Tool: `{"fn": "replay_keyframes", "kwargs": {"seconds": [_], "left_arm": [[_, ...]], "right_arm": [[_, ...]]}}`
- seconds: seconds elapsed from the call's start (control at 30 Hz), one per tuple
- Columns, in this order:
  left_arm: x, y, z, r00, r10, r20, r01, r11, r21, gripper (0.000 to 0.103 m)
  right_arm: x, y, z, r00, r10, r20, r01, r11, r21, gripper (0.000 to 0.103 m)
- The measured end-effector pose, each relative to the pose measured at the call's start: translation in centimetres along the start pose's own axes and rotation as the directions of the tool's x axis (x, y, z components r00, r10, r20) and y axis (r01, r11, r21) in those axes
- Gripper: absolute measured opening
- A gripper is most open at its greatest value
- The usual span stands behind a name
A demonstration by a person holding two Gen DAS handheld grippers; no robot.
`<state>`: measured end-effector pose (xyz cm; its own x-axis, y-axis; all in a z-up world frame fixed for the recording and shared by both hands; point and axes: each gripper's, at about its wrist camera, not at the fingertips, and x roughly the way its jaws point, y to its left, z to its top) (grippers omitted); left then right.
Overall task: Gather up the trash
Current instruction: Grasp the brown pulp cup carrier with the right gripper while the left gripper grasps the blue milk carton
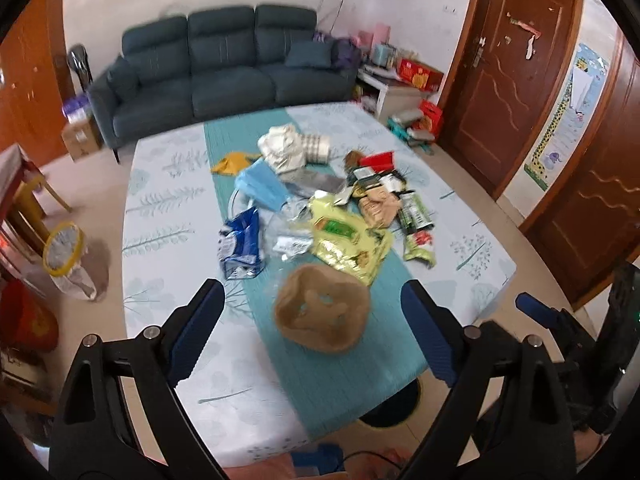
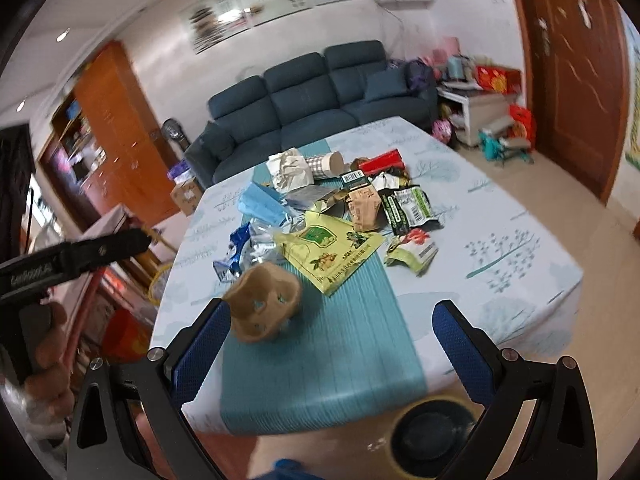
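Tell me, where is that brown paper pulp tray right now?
The brown pulp tray lies on the teal runner at the table's near end, just before the yellow-green snack bag.

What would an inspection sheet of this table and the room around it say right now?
Surface: table under a pale leaf-print cloth with a teal runner down the middle.
Job's things: brown crumpled paper piece nearest; yellow snack bag, blue packet, blue face mask, checked paper cup, red wrapper, more wrappers piled mid-table.
Clutter: nothing seen beyond the trash pile.
Grippers: left gripper and right gripper, jaws open, nothing between them; both above the near table edge.
Cables: wires hang on the far wall.
Surroundings: dark sofa, wooden door, lined bin with yellow rim on the floor left of the table.
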<state>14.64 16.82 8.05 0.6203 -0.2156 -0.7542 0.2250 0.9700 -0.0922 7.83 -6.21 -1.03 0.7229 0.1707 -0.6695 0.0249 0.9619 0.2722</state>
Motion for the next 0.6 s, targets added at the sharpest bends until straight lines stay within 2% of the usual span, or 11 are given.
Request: {"fn": "replay_keyframes", "kwargs": {"seconds": [0.17, 0.3, 0.37, 0.43, 0.53, 0.6], "left_arm": [[2.0, 4.0, 1.1, 1.0, 0.011, -0.01, -0.011, 1.0, 0.01, 0.088], [4.3, 7.4, 1.4, 0.998, 0.017, -0.067, -0.017, 1.0, 0.006, 0.088], [5.8, 9.1, 1.2, 0.994, 0.021, -0.106, -0.022, 1.0, -0.006, 0.083], [7.1, 10.5, 1.1, 0.99, 0.023, -0.143, -0.026, 0.999, -0.02, 0.08], [9.3, 12.3, 0.6, 0.978, 0.025, -0.209, -0.033, 0.999, -0.037, 0.065], [10.9, 13.3, 0.4, 0.97, 0.029, -0.241, -0.042, 0.998, -0.045, 0.065]], "right_arm": [[3.3, 2.0, 1.0, 0.999, -0.026, -0.031, 0.027, 1.0, 0.016, 0.097], [7.0, 3.0, 0.9, 0.994, -0.043, -0.098, 0.048, 0.998, 0.049, 0.08], [9.0, 3.1, 0.6, 0.991, -0.019, -0.136, 0.03, 0.996, 0.081, 0.077], [11.1, 3.4, 0.1, 0.984, 0.002, -0.177, 0.017, 0.994, 0.108, 0.069], [13.4, 4.1, -0.5, 0.976, 0.015, -0.219, 0.014, 0.991, 0.132, 0.063], [14.9, 4.6, -1.0, 0.969, 0.017, -0.247, 0.019, 0.99, 0.142, 0.058]]}}
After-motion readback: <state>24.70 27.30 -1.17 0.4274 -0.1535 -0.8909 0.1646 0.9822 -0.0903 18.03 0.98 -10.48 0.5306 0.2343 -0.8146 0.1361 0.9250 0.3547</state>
